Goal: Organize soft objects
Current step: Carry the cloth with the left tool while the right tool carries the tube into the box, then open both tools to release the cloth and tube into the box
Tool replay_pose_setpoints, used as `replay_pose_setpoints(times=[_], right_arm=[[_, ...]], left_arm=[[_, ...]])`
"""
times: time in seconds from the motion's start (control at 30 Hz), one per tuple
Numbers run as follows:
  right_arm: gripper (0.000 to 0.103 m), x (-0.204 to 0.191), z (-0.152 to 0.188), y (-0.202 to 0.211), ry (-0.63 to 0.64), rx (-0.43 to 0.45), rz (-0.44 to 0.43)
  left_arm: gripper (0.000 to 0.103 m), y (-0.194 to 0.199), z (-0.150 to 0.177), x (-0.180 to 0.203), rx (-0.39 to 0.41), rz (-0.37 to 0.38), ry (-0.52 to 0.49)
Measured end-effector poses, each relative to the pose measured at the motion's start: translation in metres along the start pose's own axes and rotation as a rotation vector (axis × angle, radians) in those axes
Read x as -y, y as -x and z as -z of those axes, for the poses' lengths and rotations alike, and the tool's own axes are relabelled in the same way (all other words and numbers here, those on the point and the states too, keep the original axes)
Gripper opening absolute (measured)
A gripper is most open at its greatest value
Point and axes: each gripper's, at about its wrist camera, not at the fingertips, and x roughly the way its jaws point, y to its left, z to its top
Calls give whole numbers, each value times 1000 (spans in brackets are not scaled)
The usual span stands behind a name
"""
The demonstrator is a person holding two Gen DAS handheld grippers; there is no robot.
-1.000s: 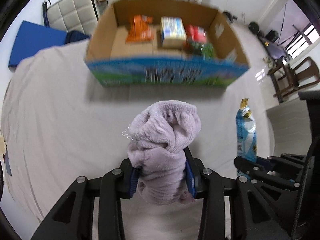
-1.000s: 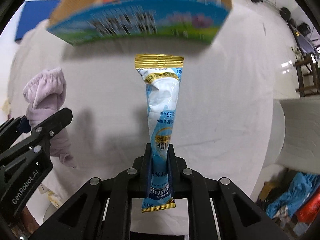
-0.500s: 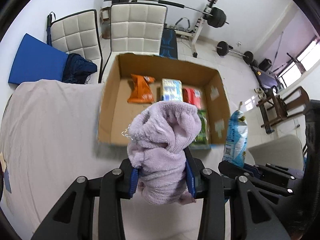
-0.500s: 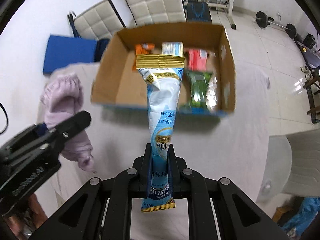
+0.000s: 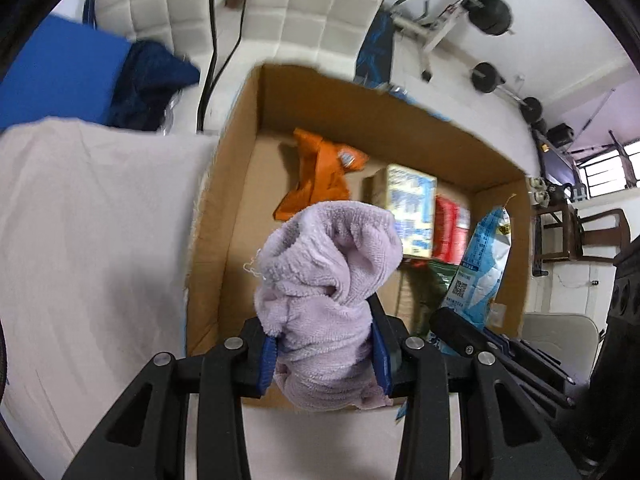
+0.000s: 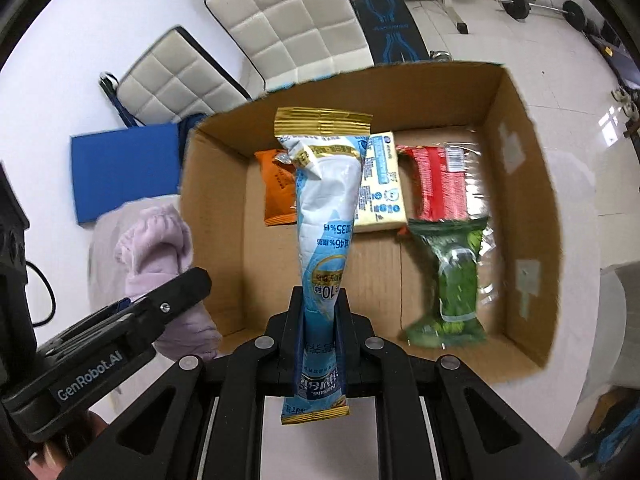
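My left gripper (image 5: 324,354) is shut on a bunched lilac towel (image 5: 326,276) and holds it over the near left part of an open cardboard box (image 5: 244,128). My right gripper (image 6: 320,316) is shut on a blue and white pouch with gold ends (image 6: 326,216), held upright over the box (image 6: 524,208). The pouch (image 5: 482,264) also shows at the right of the left wrist view, and the towel (image 6: 160,240) at the left of the right wrist view.
In the box lie an orange packet (image 6: 278,188), a pale yellow pack (image 6: 380,184), a red packet (image 6: 438,180) and a green packet (image 6: 456,284). The box stands on a white-covered table (image 5: 92,220). Padded white chairs (image 6: 288,20), a blue mat (image 6: 124,168) and gym weights lie beyond.
Both grippers have risen and moved forward with their loads, from in front of the box's printed side to above its open top. Neither grip has changed.
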Motion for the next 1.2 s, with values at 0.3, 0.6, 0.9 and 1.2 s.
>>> replay_pose_setpoints(times=[0.3, 0.6, 0.9, 1.2], right_arm=[[14, 8, -26, -84, 66, -115, 29], [16, 15, -39, -118, 106, -196, -11], [37, 19, -38, -117, 114, -201, 36], [38, 47, -20, -76, 114, -142, 146]], left_arm=[[37, -49, -8, -10, -107, -18, 13], [39, -66, -17, -16, -175, -24, 49], [49, -52, -20, -12, -135, -51, 36], [52, -20, 2, -5, -24, -136, -15]])
